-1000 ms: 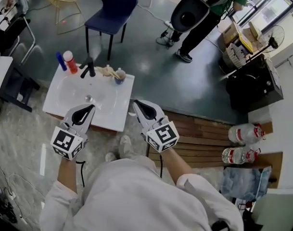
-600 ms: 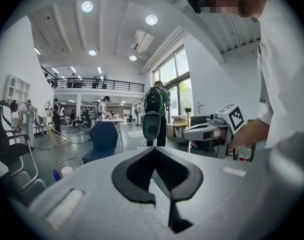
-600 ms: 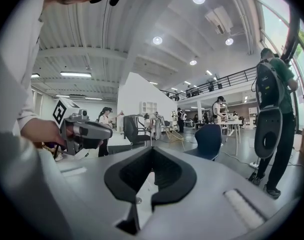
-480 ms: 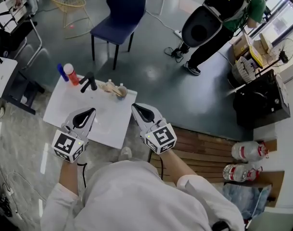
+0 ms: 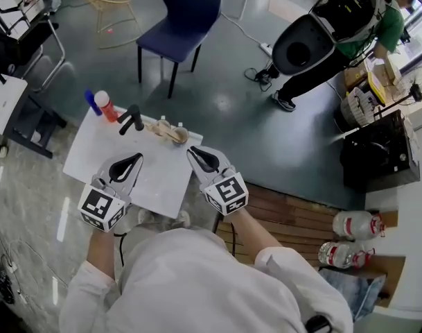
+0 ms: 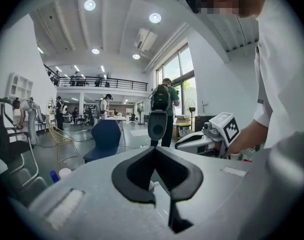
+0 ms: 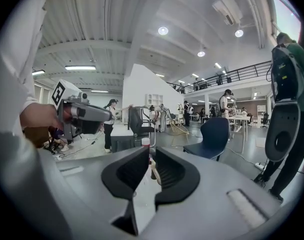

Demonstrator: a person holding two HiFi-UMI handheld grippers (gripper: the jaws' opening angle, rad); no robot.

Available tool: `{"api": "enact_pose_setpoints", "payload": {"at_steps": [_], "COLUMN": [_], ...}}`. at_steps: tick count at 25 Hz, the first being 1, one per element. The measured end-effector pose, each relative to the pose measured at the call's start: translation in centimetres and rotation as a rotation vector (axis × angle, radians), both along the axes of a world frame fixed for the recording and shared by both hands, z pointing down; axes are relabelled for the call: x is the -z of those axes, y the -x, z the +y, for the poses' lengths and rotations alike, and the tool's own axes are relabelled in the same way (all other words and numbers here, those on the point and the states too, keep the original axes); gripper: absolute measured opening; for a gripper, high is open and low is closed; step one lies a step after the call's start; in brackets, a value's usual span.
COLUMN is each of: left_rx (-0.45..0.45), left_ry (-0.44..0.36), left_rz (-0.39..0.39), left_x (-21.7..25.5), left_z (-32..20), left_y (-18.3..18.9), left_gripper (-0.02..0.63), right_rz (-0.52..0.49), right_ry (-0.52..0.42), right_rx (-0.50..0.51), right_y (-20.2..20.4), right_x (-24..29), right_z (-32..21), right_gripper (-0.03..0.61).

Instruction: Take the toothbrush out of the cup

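Observation:
A small cup (image 5: 181,136) with a pale toothbrush (image 5: 166,129) leaning out to the left stands at the far right corner of the white table (image 5: 100,151). My left gripper (image 5: 136,157) hovers over the table's near half, jaws shut and empty. My right gripper (image 5: 190,150) hangs by the table's near right edge, short of the cup; its jaws are opening to a narrow slit with nothing between them. In the right gripper view the cup (image 7: 152,174) shows through that slit, beyond the right gripper (image 7: 152,156). The left gripper (image 6: 152,150) points across the table.
A black faucet (image 5: 131,118), a red bottle with a white cap (image 5: 105,106) and a blue item (image 5: 93,103) stand along the table's far edge. A blue chair (image 5: 181,12) is behind it, a person with a backpack (image 5: 321,33) far right. Wooden boards (image 5: 287,210) lie on my right.
Both grippers have moved forward over the table toward the cup. The right gripper's jaws have parted slightly; the left stays shut.

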State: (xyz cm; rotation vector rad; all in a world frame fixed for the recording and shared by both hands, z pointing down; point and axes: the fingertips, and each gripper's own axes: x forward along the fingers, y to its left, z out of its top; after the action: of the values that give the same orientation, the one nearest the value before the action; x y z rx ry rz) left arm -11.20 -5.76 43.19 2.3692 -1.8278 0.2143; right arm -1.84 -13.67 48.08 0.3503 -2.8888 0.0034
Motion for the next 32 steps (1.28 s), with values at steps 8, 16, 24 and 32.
{"api": "enact_pose_setpoints", "payload": {"at_steps": [8,16,24,32], "left_rx": [-0.027,0.004,0.037,0.066], "left_ry": [0.022,0.024,0.013,0.015], "left_rz": [0.000,-0.003,-0.016,-0.025], "left_x": [-0.4,-0.1,0.9,1.2], "left_z": [-0.4,0.4,1.7,3.1], "left_y": [1.7,3.7,4.6,5.3], "left_gripper": [0.006,0.006,0.006,0.006], "right_rz": [0.134,0.185,0.228,0.277], "right_ry": [-0.015,-0.025,-0.039,-0.038], "right_rx": [-0.014,0.013,0.054,0.076], "right_y": [2.9,5.2,7.1,8.3], "right_x": [-5.5,-8.2,-9.7,-11.9], "right_z": [-1.8,-3.1,-3.9,-4.0], "right_gripper": [0.132,0.180,0.212,0.245]}}
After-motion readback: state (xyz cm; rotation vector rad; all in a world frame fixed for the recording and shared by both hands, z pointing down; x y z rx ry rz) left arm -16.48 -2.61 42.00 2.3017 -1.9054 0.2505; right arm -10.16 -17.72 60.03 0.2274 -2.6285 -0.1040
